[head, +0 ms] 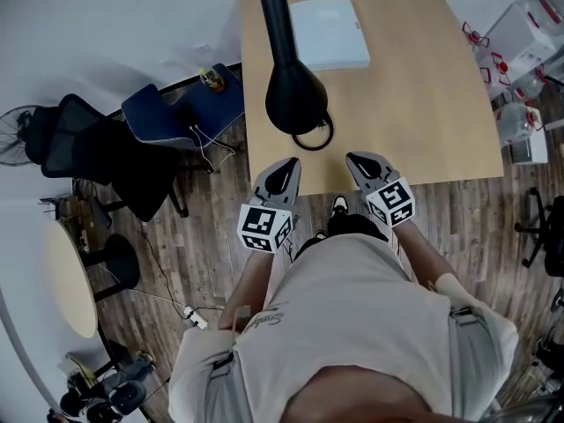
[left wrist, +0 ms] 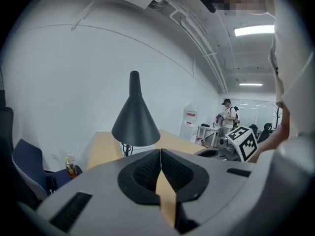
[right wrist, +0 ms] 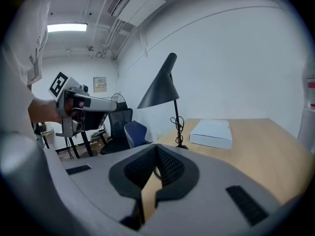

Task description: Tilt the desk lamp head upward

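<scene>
Head view: desk lamp [head: 295, 95] stood on the near left part of the wooden desk [head: 423, 104], its black cone shade facing down over its ring base [head: 314, 136].
Box: flat white box [head: 328, 33] lay on the desk just beyond the lamp, to its right.
Left gripper: left gripper [head: 289, 164] was held over the near desk edge, near the ring base but apart from it. Jaws were closed tip to tip with nothing between them.
Right gripper: right gripper [head: 354, 159] was held beside the left one, also at the near edge and clear of the lamp. Jaws met at the tips and held nothing.
Left gripper view: the cone shade sat straight ahead above the jaw tips, not touched.
Right gripper view: the lamp showed side-on, with a thin stem, a cable coiled round the stem low down and a slanted shade. The box was to its right.
Left of desk: blue chair [head: 181, 113] with a small bottle [head: 211, 77] on it, and a black office chair [head: 79, 144] next to it.
Lower left: round table [head: 70, 276] on the wood floor.
</scene>
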`<state>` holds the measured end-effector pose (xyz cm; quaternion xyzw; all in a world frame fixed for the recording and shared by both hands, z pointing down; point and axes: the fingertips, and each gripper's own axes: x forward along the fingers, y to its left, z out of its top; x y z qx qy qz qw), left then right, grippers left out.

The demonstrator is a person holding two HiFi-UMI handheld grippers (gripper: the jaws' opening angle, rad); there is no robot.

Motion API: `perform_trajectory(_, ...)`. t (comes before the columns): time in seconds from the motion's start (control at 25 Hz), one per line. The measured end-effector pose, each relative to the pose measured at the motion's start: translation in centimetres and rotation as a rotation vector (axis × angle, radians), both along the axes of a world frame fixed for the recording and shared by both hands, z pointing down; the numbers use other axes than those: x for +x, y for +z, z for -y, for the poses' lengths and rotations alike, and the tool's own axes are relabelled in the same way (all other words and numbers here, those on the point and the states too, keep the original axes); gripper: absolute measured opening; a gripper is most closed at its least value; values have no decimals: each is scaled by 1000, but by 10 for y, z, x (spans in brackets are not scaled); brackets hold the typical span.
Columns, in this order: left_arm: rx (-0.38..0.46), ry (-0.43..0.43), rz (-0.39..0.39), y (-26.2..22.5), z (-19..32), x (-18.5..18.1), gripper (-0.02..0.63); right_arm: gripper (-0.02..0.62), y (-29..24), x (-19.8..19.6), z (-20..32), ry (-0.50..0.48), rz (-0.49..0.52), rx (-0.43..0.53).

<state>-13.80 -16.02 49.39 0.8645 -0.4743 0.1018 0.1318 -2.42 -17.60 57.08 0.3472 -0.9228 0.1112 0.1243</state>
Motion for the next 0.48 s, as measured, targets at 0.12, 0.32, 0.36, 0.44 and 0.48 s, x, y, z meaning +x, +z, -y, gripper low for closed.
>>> perform_trajectory(0.12,-7,-16,22,8,16,-1,15,-5,8,1,22,-9,-3,-11)
perform_trajectory(0.32,-17,-46,29,19,32,7,15,-5,21,-1,42,-68,-6,-25)
perform_trajectory(0.36,-23,-51,27,23,34,8,15,-5,25,-3,46,-78,-17,-23)
perform_trajectory(0.44,-41,-57,30,31,36,9,15,-5,35,-7,53,-99,-35,-31)
perform_trajectory(0.48,-51,-60,33,34,36,10,15,-5,41,-9,55,-108,-43,-43)
